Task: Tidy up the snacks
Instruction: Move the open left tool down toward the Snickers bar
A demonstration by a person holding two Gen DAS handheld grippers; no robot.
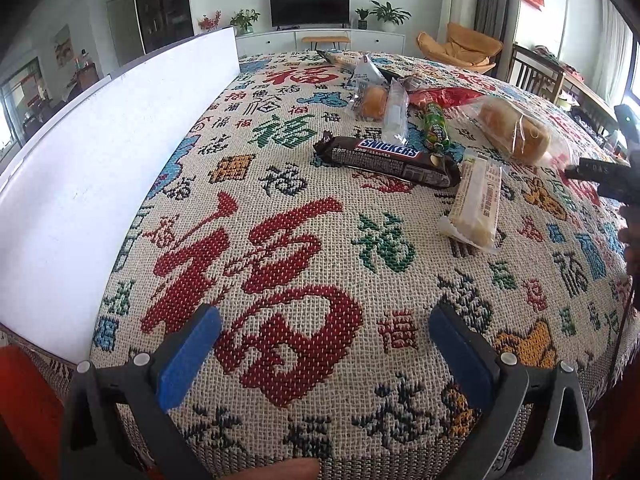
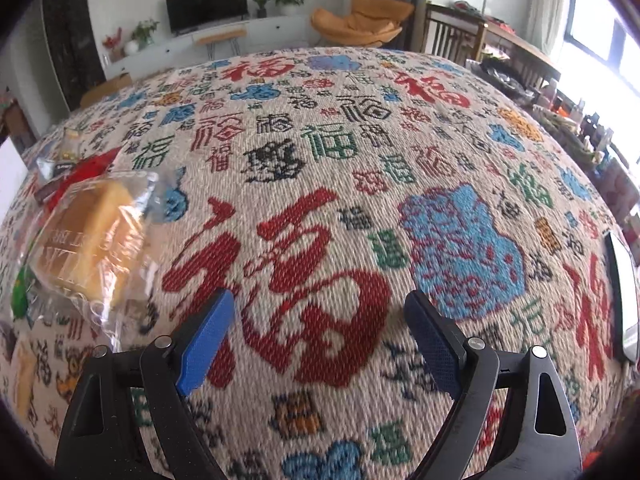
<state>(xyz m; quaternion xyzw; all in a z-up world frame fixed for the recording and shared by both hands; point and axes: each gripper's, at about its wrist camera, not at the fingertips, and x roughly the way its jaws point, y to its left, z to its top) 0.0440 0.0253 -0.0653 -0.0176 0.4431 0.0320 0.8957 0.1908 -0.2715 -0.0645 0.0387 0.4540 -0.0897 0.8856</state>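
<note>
While both grippers, left (image 1: 325, 344) and right (image 2: 319, 330), hover spread and empty, snacks like the Snickers bar (image 1: 386, 161) lie jumbled far-right, presumably awaiting sorting.

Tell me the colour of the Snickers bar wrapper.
Dark brown Snickers bar, blue-and-white logo; clearest in left wrist view.

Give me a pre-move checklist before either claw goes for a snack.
1. Left claw open and holding nothing: ok.
2. Right claw open and holding nothing: ok.
3. Snickers bar lying flat on the tablecloth, top face free of other snacks: ok.
4. Pale wafer pack free of the pile: not ok, its far end touches or overlaps the Snickers bar's end.
5. Bagged bread centred ahead of the right claw: not ok, it sits off to the left.
6. White box ready to take snacks: cannot tell, only its outer wall shows.
</note>
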